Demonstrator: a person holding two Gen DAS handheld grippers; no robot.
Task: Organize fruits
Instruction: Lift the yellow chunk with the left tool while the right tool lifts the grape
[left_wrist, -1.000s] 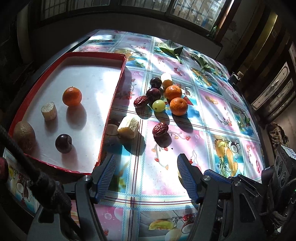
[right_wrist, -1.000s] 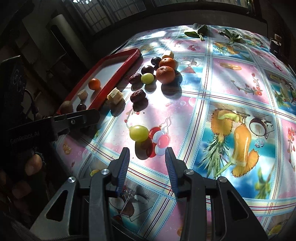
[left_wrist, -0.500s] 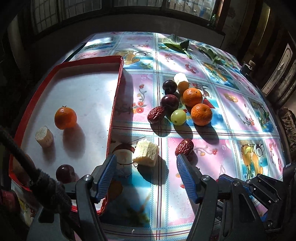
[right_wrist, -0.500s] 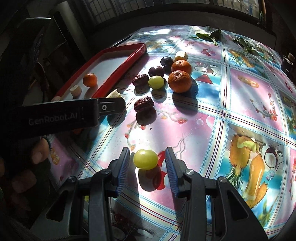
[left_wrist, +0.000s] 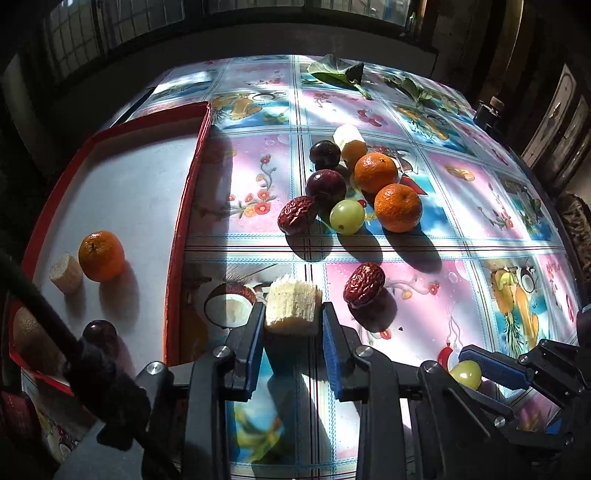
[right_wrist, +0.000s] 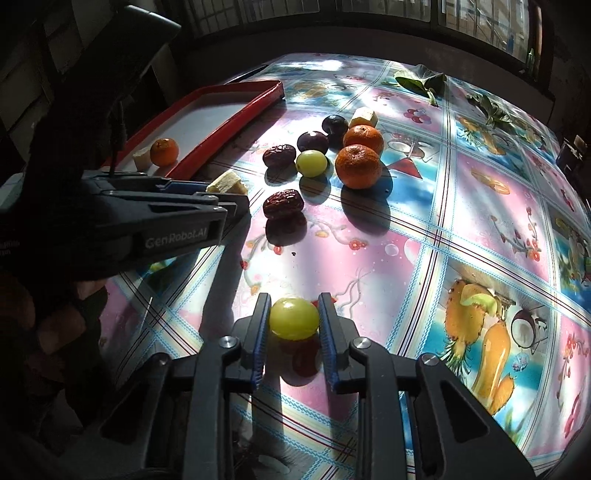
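My left gripper is shut on a pale sugarcane chunk low over the table, just right of the red tray. The tray holds an orange, a pale chunk, a dark plum and a brown fruit. My right gripper is shut on a green grape near the table's front. A red date lies beside the left gripper. Farther back lie another date, a green grape, two plums and two oranges.
The table has a bright fruit-print cloth. Green leaves lie at its far edge. A pale chunk sits behind the fruit pile. Dark walls and windows surround the table. The right gripper shows at the lower right of the left wrist view.
The left gripper moved forward and closed on the sugarcane chunk. The right gripper moved forward and closed on the green grape.
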